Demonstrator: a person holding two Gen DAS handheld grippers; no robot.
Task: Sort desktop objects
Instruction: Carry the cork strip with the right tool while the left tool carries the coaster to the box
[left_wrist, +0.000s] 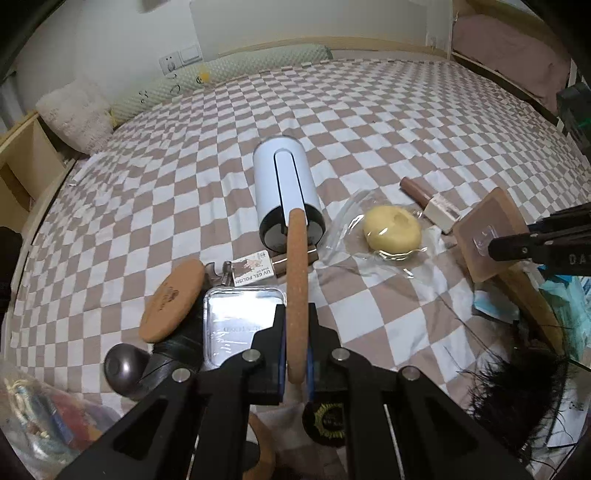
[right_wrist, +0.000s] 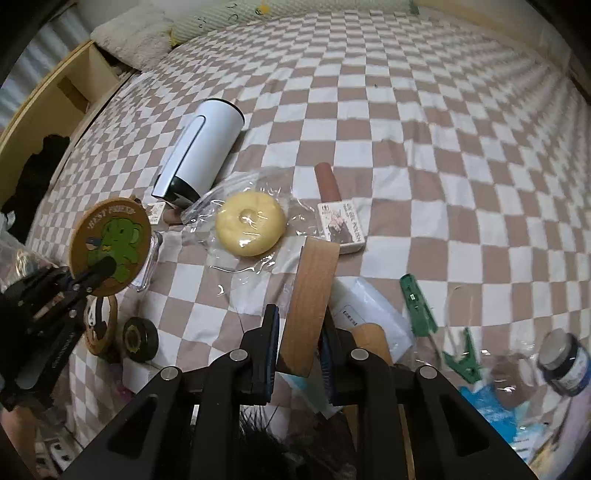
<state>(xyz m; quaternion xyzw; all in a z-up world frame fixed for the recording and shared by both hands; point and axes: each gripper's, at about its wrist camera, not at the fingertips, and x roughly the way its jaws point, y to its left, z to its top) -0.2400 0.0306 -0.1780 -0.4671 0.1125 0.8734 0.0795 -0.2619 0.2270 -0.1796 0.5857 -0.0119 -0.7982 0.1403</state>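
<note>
Gripping a round cork coaster (left_wrist: 297, 295) edge-on, the left tool (left_wrist: 297, 354) has its jaws nearly closed on the disc, whose rim stands upright between the pads. The right wrist view shows what that edge-on view hides: the coaster's printed face (right_wrist: 110, 245), a green cartoon figure under the words "BEST FRIEND", held above the checkered bed cover (right_wrist: 424, 147) at the near left, with the left tool (right_wrist: 90, 278) clamped on its lower rim.

The right tool (right_wrist: 297, 343) is closed on a flat tan wooden block (right_wrist: 314, 299), held on edge between its pads. From the left wrist view the same block (left_wrist: 487, 236) shows its broad face with a clear plastic hook (left_wrist: 484, 238) stuck on it, the right tool (left_wrist: 517, 247) reaching in from the right.

Both views show a white cylinder (left_wrist: 286, 192) lying on the bed, a yellow round piece in clear wrap (left_wrist: 391, 230) to its right, and a brown gel polish bottle with its box (right_wrist: 340, 218) beyond that. Only the left view shows a second cork coaster (left_wrist: 171, 299) lying by a clear tray (left_wrist: 240, 321); only the right view shows green clips (right_wrist: 417, 306) and a small dark jar (right_wrist: 563, 363) at the near right.
</note>
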